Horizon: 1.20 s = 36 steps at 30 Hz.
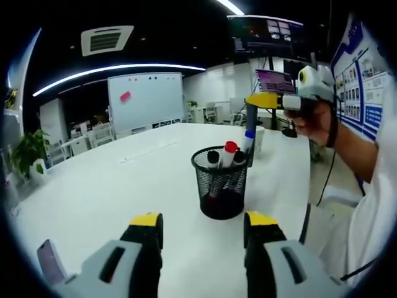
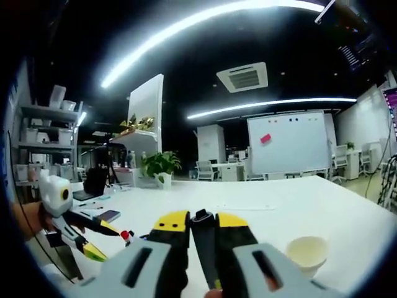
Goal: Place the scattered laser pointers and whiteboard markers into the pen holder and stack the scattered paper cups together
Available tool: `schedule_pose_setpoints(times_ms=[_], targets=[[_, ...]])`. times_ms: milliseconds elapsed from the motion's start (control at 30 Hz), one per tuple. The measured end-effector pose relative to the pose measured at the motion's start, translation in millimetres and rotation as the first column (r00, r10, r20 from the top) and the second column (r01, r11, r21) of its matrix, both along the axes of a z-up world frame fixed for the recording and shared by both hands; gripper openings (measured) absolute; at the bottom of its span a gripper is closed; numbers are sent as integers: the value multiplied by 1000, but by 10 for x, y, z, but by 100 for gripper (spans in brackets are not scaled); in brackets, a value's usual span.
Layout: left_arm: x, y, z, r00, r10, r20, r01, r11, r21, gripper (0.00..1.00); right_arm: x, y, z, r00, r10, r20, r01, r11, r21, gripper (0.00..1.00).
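Left gripper view: left tool [image 1: 201, 231] is released, jaws wide apart over the white bench [image 1: 111, 186], nothing between them. Black mesh pen holder [image 1: 221, 181] stands on the bench just beyond the jaws, slightly right of centre. It holds several markers: a red-capped one [image 1: 229, 151] and a black-capped one [image 1: 213, 158] are clear, others inside are too dark to sort.

Right tool [image 1: 259, 100] comes in from the upper right, held in a hand [image 1: 315, 119], above and just past the holder's far-right rim. It grips a dark marker with a blue band [image 1: 250, 127] hanging roughly upright, lower end at the holder's rim; can't tell if it's already inside.

Right gripper view: right tool [image 2: 202, 233] is clenched on the dark marker [image 2: 203, 243], which runs up between the jaws, its black end poking out at the tips. One paper cup [image 2: 306, 252] sits upright on the bench [image 2: 291, 205] to the near right. Left tool [image 2: 93, 239] shows at the left edge, jaws parted. A small red-tipped item [image 2: 126, 235] lies on the bench right beside it; too small to identify. A phone [image 2: 109, 215] lies further left.

Whiteboard [image 1: 146, 101] at the far wall, potted plant [image 1: 26, 152] at far left.
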State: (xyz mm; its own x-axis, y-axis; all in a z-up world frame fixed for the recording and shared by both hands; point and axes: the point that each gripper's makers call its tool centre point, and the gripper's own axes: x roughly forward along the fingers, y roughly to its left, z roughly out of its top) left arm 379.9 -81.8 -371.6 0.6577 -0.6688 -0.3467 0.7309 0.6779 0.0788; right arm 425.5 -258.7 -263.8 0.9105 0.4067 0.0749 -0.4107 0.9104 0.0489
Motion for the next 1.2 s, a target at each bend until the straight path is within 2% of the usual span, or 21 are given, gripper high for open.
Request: schedule_pose_setpoints(times_ms=[433, 700, 1200], targets=[[-37, -36, -19, 1000, -3, -8, 3, 1000, 5, 53, 46, 54, 108, 1000, 18, 16, -19, 1000, 2, 16], [-35, -35, -23, 1000, -4, -10, 4, 1000, 7, 53, 87, 121, 290, 999, 34, 39, -35, 999, 10, 16], [-26, -23, -42, 1000, -10, -15, 10, 1000, 16, 53, 113, 236, 399, 997, 68, 44, -69, 997, 21, 15]])
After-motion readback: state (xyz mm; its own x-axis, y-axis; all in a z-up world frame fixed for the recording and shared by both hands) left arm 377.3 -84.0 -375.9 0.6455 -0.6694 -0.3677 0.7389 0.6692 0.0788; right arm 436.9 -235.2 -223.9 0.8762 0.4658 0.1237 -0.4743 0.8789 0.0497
